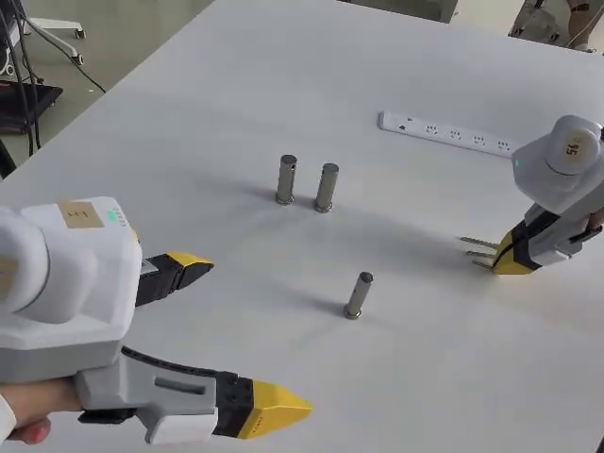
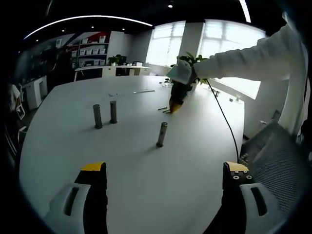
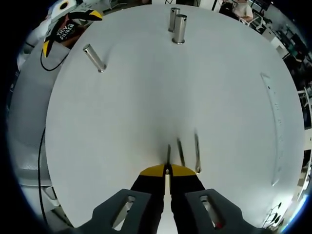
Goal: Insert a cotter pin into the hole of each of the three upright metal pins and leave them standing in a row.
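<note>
Fully closed, right hand-held gripper [image 3: 167, 170] pinches cotter pin [image 3: 168, 153].

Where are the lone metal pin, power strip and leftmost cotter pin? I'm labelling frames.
lone metal pin [image 1: 359, 295], head view, mid-shaft.
power strip [image 1: 448, 134], head view, middle.
leftmost cotter pin [image 3: 168, 155], right gripper view, mid-length.

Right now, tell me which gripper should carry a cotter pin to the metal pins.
Right gripper: its jaws are closed on one cotter pin. Left gripper hangs open, empty.
</note>
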